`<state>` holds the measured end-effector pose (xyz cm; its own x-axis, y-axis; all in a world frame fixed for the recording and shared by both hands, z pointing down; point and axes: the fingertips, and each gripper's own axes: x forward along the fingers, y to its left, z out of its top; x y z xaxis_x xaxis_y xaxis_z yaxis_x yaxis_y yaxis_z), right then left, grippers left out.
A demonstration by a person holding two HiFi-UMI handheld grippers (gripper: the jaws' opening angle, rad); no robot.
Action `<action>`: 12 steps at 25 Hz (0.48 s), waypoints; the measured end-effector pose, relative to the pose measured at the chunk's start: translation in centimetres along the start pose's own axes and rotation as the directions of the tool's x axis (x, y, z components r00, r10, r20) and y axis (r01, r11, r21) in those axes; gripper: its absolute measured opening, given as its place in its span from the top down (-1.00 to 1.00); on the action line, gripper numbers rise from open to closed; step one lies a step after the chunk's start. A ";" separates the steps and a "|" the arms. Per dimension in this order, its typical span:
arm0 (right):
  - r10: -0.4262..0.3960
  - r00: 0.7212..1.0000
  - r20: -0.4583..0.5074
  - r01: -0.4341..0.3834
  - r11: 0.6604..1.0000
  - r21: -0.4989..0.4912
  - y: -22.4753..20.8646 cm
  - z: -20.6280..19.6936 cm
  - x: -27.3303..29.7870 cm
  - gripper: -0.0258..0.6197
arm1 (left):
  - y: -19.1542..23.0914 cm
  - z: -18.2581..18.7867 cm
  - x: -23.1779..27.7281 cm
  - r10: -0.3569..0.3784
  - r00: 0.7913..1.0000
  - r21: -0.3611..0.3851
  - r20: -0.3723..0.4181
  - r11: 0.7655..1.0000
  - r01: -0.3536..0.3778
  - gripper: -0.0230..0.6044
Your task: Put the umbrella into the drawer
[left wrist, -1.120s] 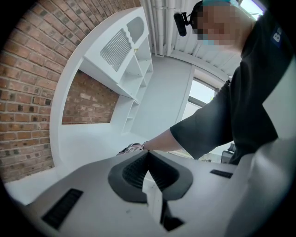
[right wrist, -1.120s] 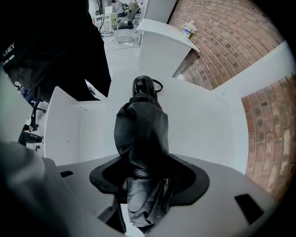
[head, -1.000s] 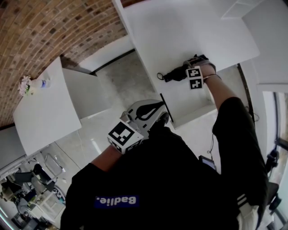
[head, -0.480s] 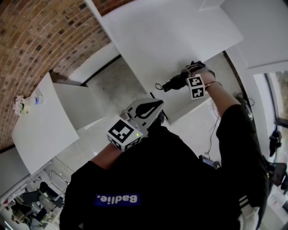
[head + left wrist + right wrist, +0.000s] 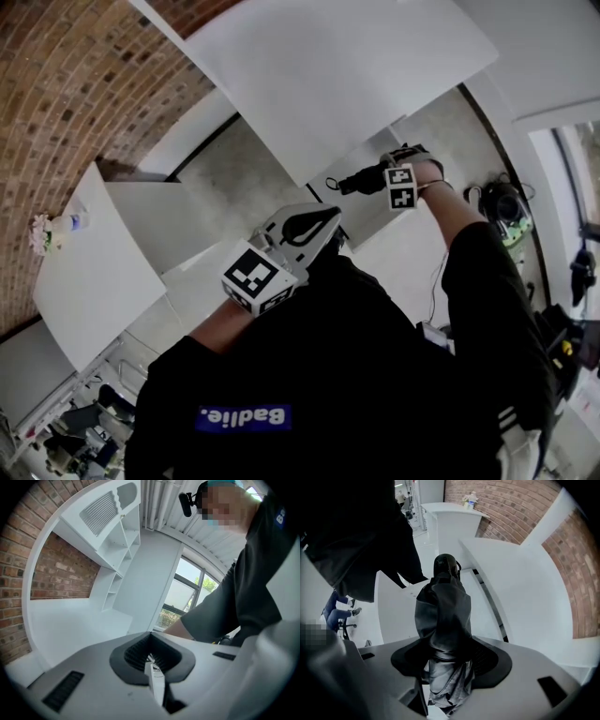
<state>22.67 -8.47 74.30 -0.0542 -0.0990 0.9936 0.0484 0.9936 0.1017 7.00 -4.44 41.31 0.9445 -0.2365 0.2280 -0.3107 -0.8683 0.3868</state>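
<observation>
- Long white rectangular counter [image 5: 94,272]: small pale flower bunch [image 5: 41,232] and small bottle [image 5: 74,222] at one end.
- Glossy pale floor [image 5: 234,164] beneath large white tabletop [image 5: 328,75].

The folded black fabric umbrella [image 5: 443,616] is being held lengthwise, its gathered end sitting between the fingers [image 5: 490,660] of the right gripper [image 5: 446,660], its rounded handle pointing away.

The umbrella [image 5: 443,616] is black cloth, wrinkly and a bit shiny; its round end [image 5: 446,566] may be glossy plastic. The right tongs [image 5: 444,667] are matt grey plastic. The worktop [image 5: 347,66] is smooth white. The brick wall [image 5: 66,84] is rough.
</observation>
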 end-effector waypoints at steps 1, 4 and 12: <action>0.002 1.000 -0.005 -0.002 1.000 0.029 0.1 -0.2 0.6 0.08 | 0.1 -0.2 0.0 0.006 1.000 -0.004 -0.010 1.000 -0.006 0.92; 0.009 1.000 -0.022 -0.007 0.996 0.089 0.2 -0.7 2.3 0.08 | 0.2 -0.7 0.2 0.025 0.999 -0.012 -0.030 1.000 -0.025 0.92; 0.025 0.999 0.021 -0.028 0.981 0.193 0.4 0.9 6.6 0.07 | 1.2 -0.7 0.3 0.075 0.995 -0.010 -0.060 0.997 -0.076 0.92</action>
<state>21.44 -8.67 80.81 -0.0740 -0.0735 0.9945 -0.1440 0.9876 0.0623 6.88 -5.21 42.47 0.9102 -0.2745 0.3102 -0.3830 -0.8431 0.3776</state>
